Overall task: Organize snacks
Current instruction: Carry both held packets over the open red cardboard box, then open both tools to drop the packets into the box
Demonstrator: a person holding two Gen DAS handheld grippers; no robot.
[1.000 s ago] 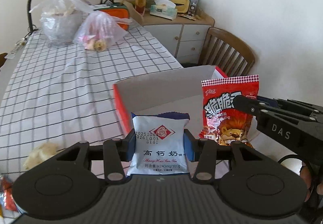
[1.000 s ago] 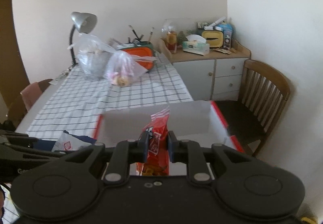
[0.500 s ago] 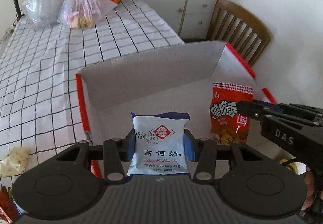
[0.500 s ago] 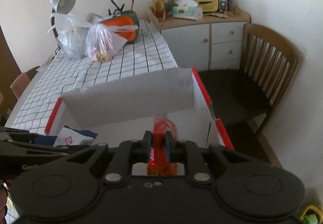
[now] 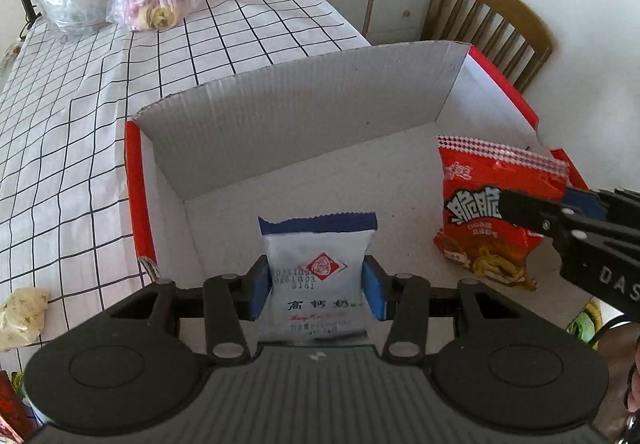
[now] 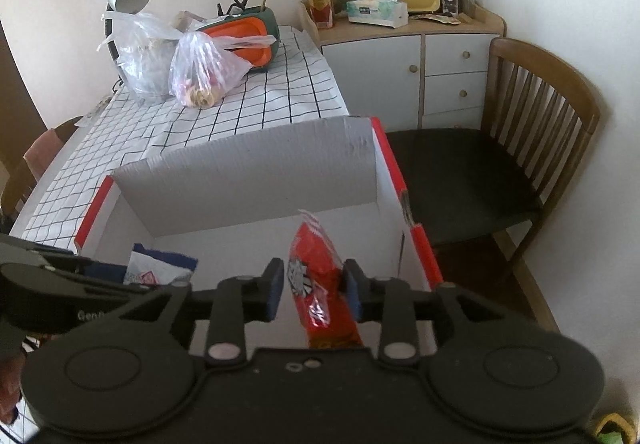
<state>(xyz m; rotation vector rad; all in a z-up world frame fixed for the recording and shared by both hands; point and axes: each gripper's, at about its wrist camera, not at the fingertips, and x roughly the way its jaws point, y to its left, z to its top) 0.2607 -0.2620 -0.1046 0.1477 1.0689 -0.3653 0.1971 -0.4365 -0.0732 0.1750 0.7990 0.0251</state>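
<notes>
So this is the drop-off step: both snacks are already down inside the cardboard box [image 5: 304,131] that sits at the near end of the checked table [image 5: 80,123]. The right gripper [image 6: 314,290] has its jaws opening, with the red snack bag [image 6: 320,284] standing edge-on between them and a gap showing on at least one side (looks like it's being let go near the box's right wall). The left gripper [image 5: 316,286] is clamped on the white milk-snack packet [image 5: 318,268], blue pads pressed to both edges, holding it upright over the box floor. Next move is probably for the left one to release too, then both pull up clear of the walls without dragging the bags along.
</notes>
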